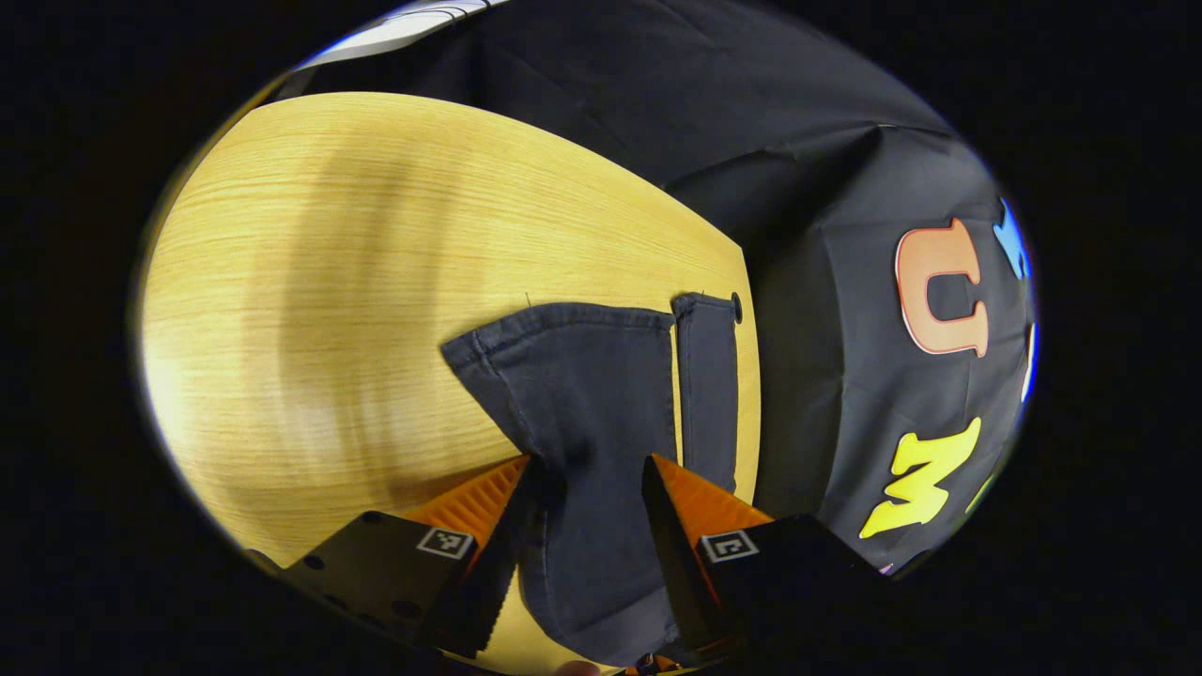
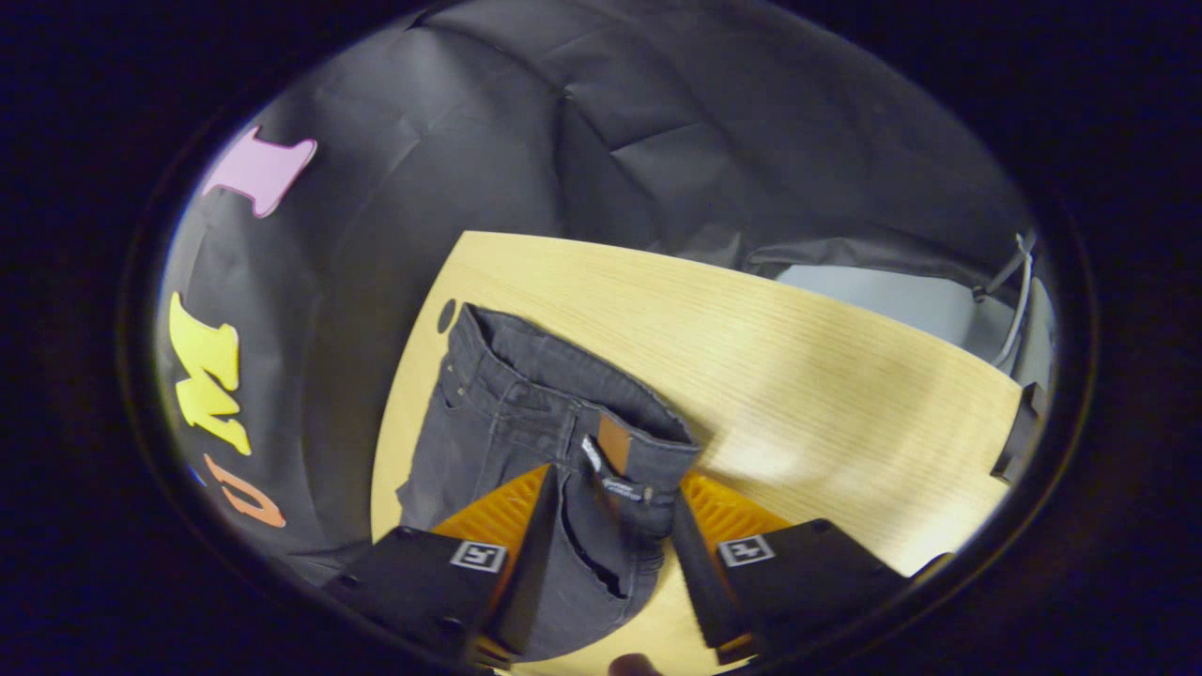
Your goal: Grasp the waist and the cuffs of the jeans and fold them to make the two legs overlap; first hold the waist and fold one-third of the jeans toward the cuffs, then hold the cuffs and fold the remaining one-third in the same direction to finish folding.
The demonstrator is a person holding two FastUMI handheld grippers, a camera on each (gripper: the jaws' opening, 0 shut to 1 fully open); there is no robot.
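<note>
The dark jeans (image 1: 601, 413) lie on a light wood-grain counter (image 1: 329, 310), close to the counter edge that borders the booth's black cloth wall (image 1: 826, 376). In the left gripper view the left gripper (image 1: 584, 469) sits low over the leg end of the jeans: the two cuffs (image 1: 563, 324) lie side by side at the far end, a wide one on the left and a narrow strip on the right, almost at the counter's edge, with a thin line of wood showing between them. The fabric narrows into a bunch as it runs back between the two fingers, and both fingers sit against the sides of that bunch, so the gripper appears to be pinching the leg cloth. In the right gripper view the right gripper (image 2: 610, 493) is over the waist end of the jeans (image 2: 526, 422). The waistband (image 2: 563, 376) stands open toward the far left, and a tan patch (image 2: 615, 443) shows on the band just beyond the fingertips. The denim with a back pocket passes between the fingers, which are spread with cloth between them; whether they press on it cannot be told. To the right the counter runs bare to its far edge.
</note>
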